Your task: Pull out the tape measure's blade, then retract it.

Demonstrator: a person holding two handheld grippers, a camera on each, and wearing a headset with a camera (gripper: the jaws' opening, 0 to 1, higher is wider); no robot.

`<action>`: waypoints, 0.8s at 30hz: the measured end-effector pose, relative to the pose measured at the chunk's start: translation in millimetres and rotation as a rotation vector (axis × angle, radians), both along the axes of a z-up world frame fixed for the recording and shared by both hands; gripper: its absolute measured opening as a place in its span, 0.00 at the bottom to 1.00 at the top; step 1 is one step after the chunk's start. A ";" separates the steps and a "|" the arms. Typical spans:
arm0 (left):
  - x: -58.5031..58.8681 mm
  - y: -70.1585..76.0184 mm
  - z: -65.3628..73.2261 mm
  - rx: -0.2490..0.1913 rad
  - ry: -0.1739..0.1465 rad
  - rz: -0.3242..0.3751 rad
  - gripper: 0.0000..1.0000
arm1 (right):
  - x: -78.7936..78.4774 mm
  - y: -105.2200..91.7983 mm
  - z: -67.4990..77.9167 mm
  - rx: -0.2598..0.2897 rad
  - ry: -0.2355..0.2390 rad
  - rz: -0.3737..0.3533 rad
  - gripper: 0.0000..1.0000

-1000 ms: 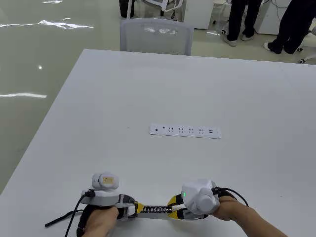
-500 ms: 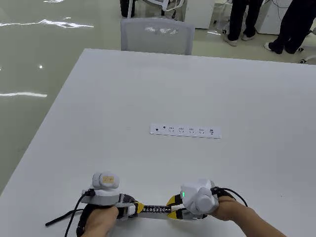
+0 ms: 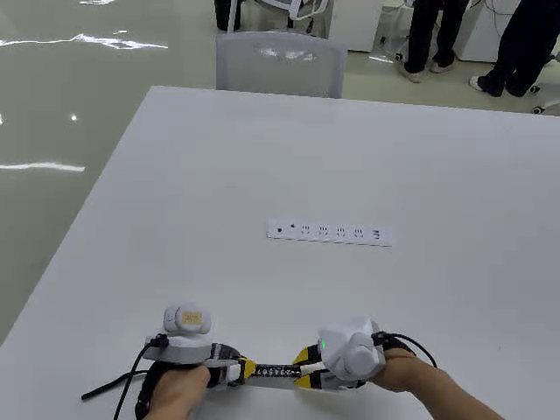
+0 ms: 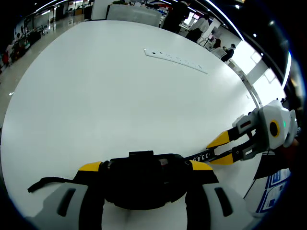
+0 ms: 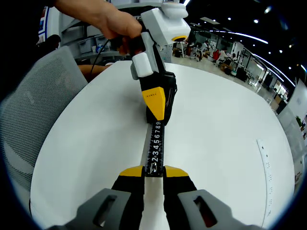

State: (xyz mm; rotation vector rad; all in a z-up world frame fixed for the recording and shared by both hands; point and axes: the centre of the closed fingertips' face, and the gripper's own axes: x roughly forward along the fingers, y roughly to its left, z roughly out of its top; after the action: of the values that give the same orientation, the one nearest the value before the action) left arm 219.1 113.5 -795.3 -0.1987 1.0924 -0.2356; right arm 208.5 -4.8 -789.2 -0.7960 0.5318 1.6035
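Checking the near edge of the table [image 3: 350, 157] from the left: a black cable [image 3: 109, 388] trails off my left gripper [image 3: 245, 368], lying behind it and clear of the work.

The left gripper is clenched on the tape measure [image 4: 144, 177]. Its black case sits between the two yellow tips in the left gripper view, low over the tabletop.

From the case the blade [image 5: 154, 143] runs rightward, straight and flat, numerals up.

My right gripper [image 5: 154, 171] is closed on the blade's free end, its yellow tips pinching at the lowest numbers.

Change noted: against the pictures of a second ago, the exposed blade between the two grippers is a little shorter, and the right gripper stands slightly nearer the left. The left has hardly moved. I judge the pull-out is done and the blade is being fed back into the case, with a short run of blade left to go. If the right gripper let go now the blade could snap in, so I would walk it home.

Surroundings: a grey chair [image 3: 278, 63] stands at the far table edge. A white power strip [image 3: 328, 233] lies mid-table, well apart from the blade. People [image 3: 437, 35] stand beyond. Nothing obstructs the blade's line.
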 end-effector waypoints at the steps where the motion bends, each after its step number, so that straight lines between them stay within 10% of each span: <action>1: -0.7 -0.6 1.7 -0.001 0.000 -0.001 0.65 | -0.2 0.5 -0.2 0.001 0.000 0.001 0.13; 24: 4.9 0.9 -3.9 -0.002 0.003 -0.011 0.65 | -1.7 9.4 -0.2 0.004 0.003 0.001 0.13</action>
State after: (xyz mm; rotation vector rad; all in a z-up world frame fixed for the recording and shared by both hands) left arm 224.0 114.3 -799.2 -0.1950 1.0963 -0.2469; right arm 206.9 4.5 -789.4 -0.7908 0.5302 1.6072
